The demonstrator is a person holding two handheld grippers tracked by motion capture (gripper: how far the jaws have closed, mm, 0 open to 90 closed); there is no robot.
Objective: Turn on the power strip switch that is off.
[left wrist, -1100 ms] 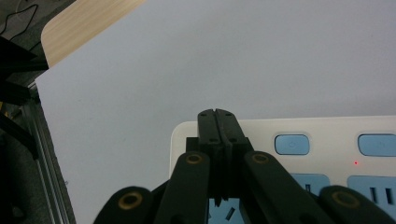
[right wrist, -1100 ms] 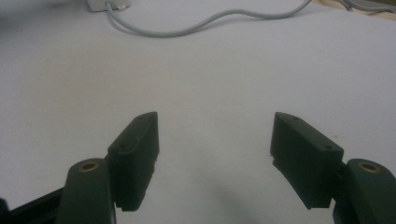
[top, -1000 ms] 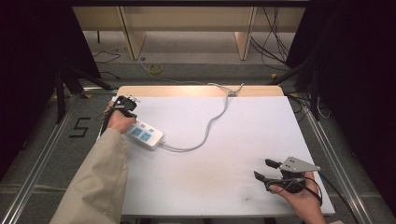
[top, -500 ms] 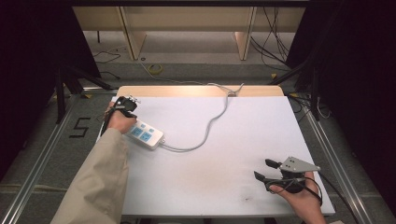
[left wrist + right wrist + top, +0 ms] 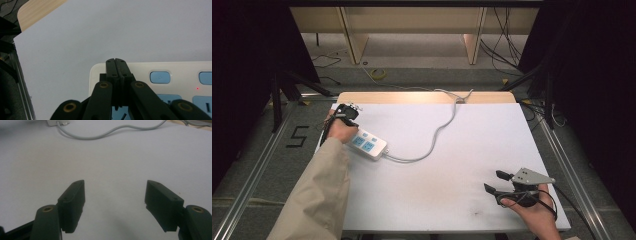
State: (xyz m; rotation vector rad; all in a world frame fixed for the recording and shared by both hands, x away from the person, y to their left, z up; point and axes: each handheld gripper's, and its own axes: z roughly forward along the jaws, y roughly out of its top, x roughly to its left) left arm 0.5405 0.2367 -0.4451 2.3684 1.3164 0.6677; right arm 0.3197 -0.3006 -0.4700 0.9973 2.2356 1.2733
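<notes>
A white worktop [image 5: 437, 175] stands on a grey floor amid dark surroundings. The left gripper [image 5: 346, 114], at the far left, has its fingers pressed together over the end of the power strip [image 5: 368, 145], holding nothing. The right gripper [image 5: 498, 182] rests near right, fingers wide apart and empty, well away from the strip.

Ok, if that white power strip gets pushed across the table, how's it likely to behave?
The power strip looks like a stiff, flat plastic block, so it should slide rather than tip or roll. Its grey cable looks floppy and will probably trail behind. The smooth white table suggests little resistance.
</notes>
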